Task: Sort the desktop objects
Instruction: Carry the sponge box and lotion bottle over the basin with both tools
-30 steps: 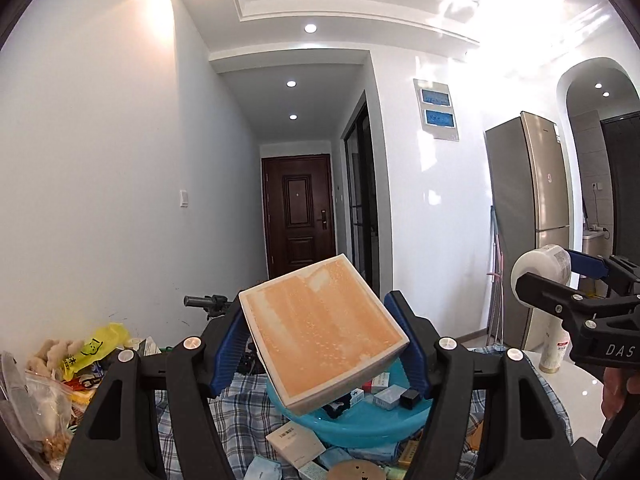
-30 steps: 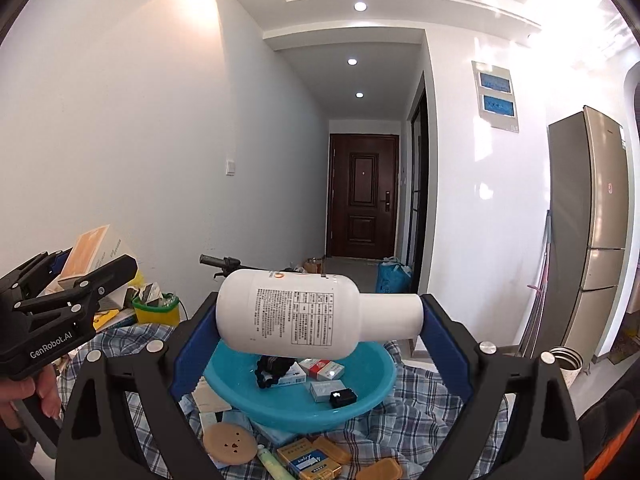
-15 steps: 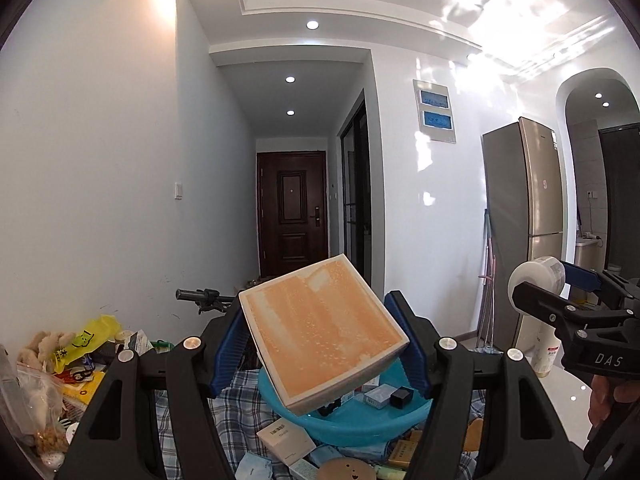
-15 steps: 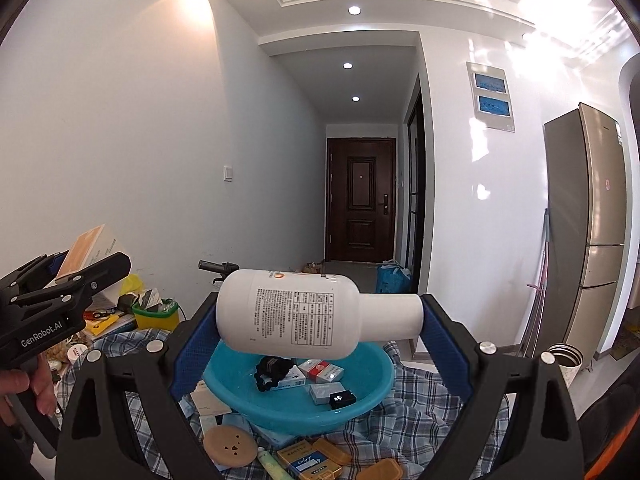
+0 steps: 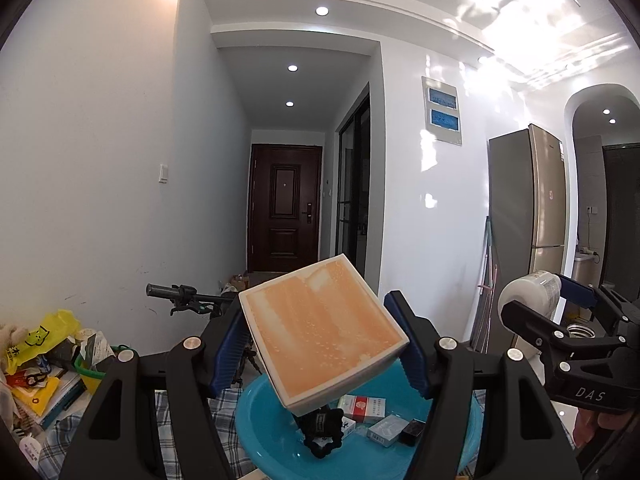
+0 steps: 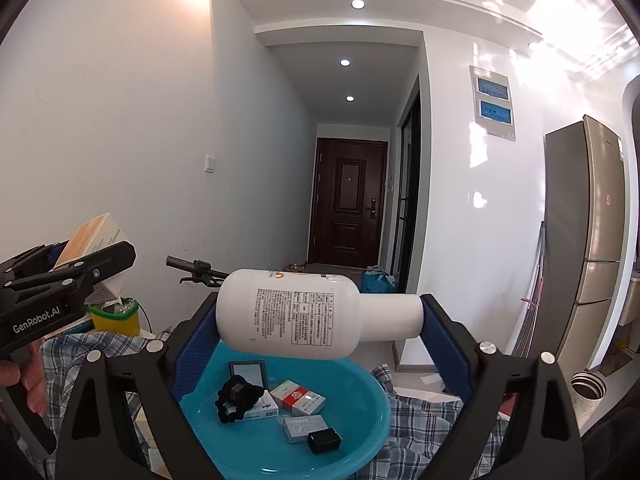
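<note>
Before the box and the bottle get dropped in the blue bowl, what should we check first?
1. Left tongs hold the orange box between both pads: ok, though the box sits tilted.
2. Right tongs grip the white bottle end to end, lying sideways: ok.
3. Blue bowl lies below both things: ok, both hang over it.
4. Room left in the bowl: ok; the cigarette packs, black strap and small black box leave bare floor.
5. The two tongs stand apart: ok, side by side with a gap.
6. Bottle cap shut tight: cannot tell.
</note>
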Available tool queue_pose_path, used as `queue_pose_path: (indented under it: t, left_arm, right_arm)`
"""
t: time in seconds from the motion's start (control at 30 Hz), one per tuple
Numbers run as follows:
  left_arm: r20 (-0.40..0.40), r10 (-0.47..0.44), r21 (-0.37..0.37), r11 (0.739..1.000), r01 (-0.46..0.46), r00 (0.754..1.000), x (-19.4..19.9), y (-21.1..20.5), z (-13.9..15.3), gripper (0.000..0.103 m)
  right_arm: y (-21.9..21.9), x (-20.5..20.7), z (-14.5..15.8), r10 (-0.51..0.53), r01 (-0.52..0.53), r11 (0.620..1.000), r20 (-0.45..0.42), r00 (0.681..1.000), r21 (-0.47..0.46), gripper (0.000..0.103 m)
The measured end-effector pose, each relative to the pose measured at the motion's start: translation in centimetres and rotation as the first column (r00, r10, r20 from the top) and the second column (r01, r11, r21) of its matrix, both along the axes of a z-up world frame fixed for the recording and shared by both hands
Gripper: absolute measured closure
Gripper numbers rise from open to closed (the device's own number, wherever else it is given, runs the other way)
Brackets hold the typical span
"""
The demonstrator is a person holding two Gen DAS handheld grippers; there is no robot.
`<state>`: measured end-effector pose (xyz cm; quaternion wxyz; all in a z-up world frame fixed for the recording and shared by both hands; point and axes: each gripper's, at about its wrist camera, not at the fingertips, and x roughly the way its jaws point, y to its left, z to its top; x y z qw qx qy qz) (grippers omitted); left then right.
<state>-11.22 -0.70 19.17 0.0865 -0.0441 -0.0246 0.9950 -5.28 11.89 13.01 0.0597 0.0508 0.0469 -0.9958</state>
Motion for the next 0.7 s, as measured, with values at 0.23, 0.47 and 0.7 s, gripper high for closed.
queue_pose_path:
  t: [0.23,0.47,0.7]
  left_arm:
    - [-0.016,0.034,0.015,0.999,-0.034,0.999,-7.1,0.4,-0.1,0.034]
    - [-0.036,0.058,-0.018,0.998,-0.059,0.998,-13.5,1.4,0.6,0.034]
    - [0.019,0.122,0.041,0.992,-0.123,0.992,-18.4,0.2,0.9,0.034]
  right_arm:
    - [-1.0,-5.9,0.1,-0.061,0.062,0.998,-0.011,0.998,0.032,0.010]
    - [-1.8,-10.8,1.0,-0.089,0.090,0.995,-0.011,0.996,0.049,0.010]
    - [-2.4,-14.3,2.6,-0.103,0.103,0.992,-0.006,0.995,0.075,0.010]
